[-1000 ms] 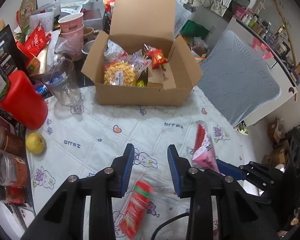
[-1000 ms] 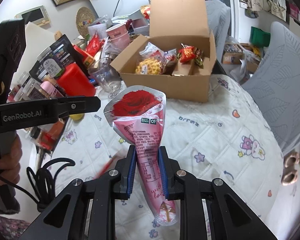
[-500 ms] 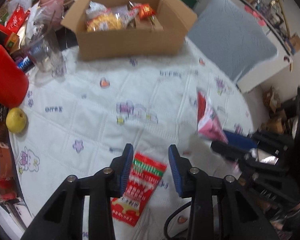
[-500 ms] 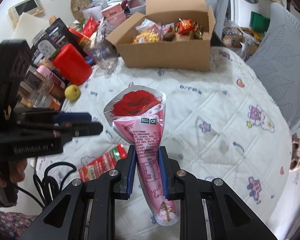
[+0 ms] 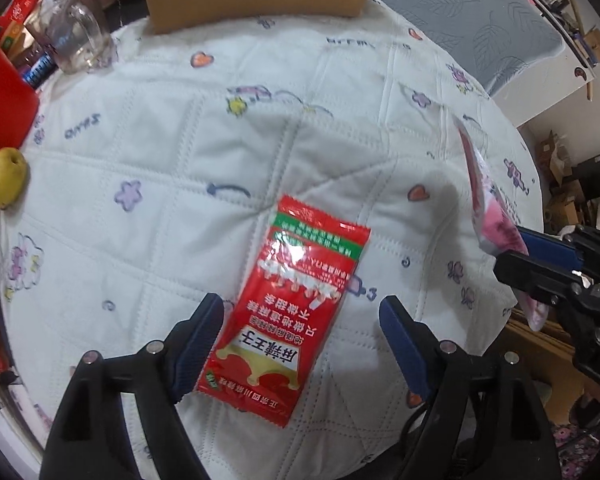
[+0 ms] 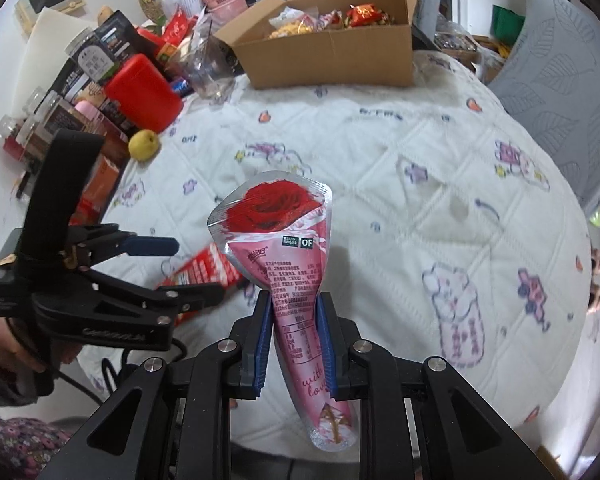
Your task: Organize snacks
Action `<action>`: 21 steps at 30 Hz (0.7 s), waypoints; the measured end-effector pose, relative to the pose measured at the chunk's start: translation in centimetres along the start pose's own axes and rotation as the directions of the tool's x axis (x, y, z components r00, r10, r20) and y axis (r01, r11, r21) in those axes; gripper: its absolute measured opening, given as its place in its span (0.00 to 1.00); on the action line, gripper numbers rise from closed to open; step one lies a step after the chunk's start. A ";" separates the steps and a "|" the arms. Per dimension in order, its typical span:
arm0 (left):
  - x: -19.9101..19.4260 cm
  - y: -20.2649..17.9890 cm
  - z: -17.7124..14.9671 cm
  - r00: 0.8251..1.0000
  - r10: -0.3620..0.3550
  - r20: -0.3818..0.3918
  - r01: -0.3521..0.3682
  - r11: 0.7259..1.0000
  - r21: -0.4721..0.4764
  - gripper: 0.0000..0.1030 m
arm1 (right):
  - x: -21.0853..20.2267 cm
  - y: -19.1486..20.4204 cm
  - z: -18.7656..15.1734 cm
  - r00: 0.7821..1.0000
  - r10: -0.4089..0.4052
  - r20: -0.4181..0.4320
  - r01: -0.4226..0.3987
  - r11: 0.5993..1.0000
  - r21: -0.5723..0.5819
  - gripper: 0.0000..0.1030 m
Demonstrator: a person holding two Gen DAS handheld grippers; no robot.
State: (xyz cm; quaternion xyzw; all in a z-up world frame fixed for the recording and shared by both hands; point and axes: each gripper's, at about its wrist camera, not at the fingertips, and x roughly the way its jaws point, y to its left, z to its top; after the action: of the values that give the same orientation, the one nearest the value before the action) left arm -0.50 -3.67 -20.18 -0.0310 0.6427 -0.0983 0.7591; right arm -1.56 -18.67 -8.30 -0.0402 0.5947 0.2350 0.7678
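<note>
The left gripper (image 5: 300, 332) points down at the quilted tablecloth (image 5: 148, 152), jaws opening, astride the lower half of a flat, glossy red snack packet (image 5: 300, 312) (no pad touching). Its long axis runs away from the gripper. The right gripper (image 6: 293, 340) clamps a cone-shaped pink foil pouch (image 6: 288, 252), wide end upward.

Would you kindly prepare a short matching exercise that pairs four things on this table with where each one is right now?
Things:
1. red snack packet
2. pink rose pouch
3. yellow fruit
4. cardboard box

Places:
A. far side of the table, holding snacks
B. clamped in the right gripper
C. flat on the quilted cloth between the opening jaws of the left gripper
D. beside the red container

Pairs: 1-C, 2-B, 3-D, 4-A
</note>
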 end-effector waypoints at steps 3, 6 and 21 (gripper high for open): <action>0.7 0.2 -0.5 1.000 0.003 -0.001 -0.003 1.000 -0.002 0.78 | 0.1 0.2 -0.9 1.000 -0.007 -0.006 0.007 1.000 0.005 0.21; 1.4 0.5 -0.7 1.000 0.017 -0.002 -0.017 1.000 -0.003 0.78 | 0.2 0.5 -1.7 1.000 -0.012 -0.011 0.012 1.000 0.010 0.21; 1.9 -0.5 -1.3 0.990 0.130 0.060 -0.135 0.988 0.078 0.58 | 0.8 1.4 -2.3 1.000 -0.014 -0.003 0.014 1.000 0.016 0.21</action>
State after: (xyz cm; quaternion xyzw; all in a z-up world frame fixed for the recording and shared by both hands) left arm -1.59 -4.46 -22.17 0.0401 0.6177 -0.0731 0.7820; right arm -4.07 -17.94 -9.43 -0.0386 0.5975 0.2249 0.7687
